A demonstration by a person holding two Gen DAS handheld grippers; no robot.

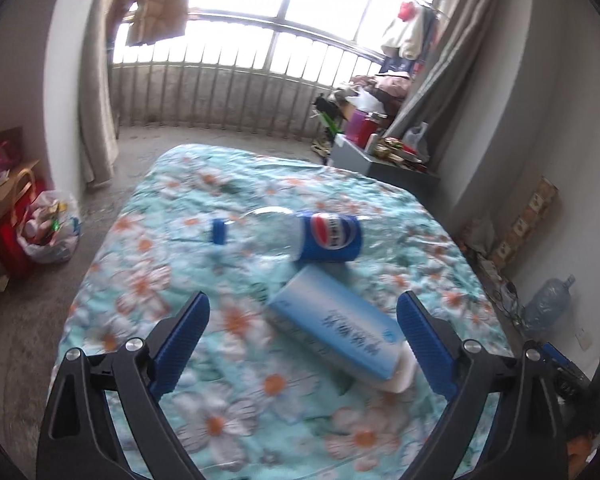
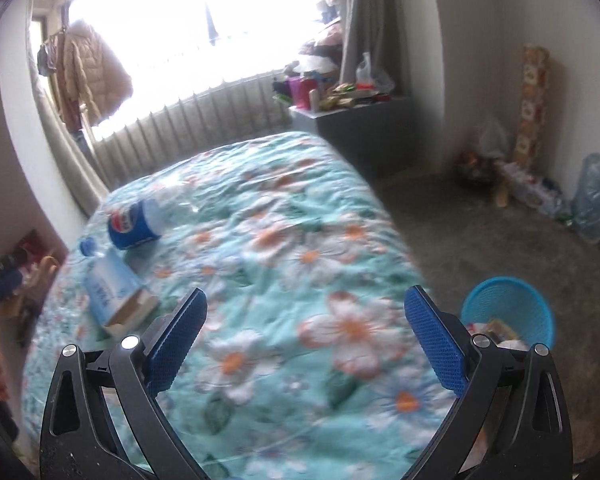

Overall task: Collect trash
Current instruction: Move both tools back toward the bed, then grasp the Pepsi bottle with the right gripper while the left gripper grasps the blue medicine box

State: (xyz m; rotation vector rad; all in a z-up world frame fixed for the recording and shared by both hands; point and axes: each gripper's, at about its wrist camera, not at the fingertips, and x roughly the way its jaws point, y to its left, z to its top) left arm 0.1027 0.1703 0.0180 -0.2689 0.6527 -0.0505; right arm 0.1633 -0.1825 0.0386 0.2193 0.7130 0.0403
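Left wrist view:
Left gripper (image 1: pixel 303 320): jaws spread wide, nothing pinched.
Carton (image 1: pixel 336 328): lies on the floral bedspread (image 1: pixel 180 208) between the blue pads.
Pepsi bottle (image 1: pixel 300 236): on its side, just beyond the carton.

Right wrist view:
Right gripper (image 2: pixel 305 320): spread, empty, above the bedspread.
Blue basket (image 2: pixel 512 312): on the floor beside the bed, trash inside.

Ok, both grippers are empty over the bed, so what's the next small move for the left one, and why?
Probably ease the left gripper forward and down to straddle the light blue carton. Its fingers stand wide open with nothing between them, and the carton lies nearest on the floral bedspread, ahead of the Pepsi bottle. The blue bin sits on the floor by the right gripper.
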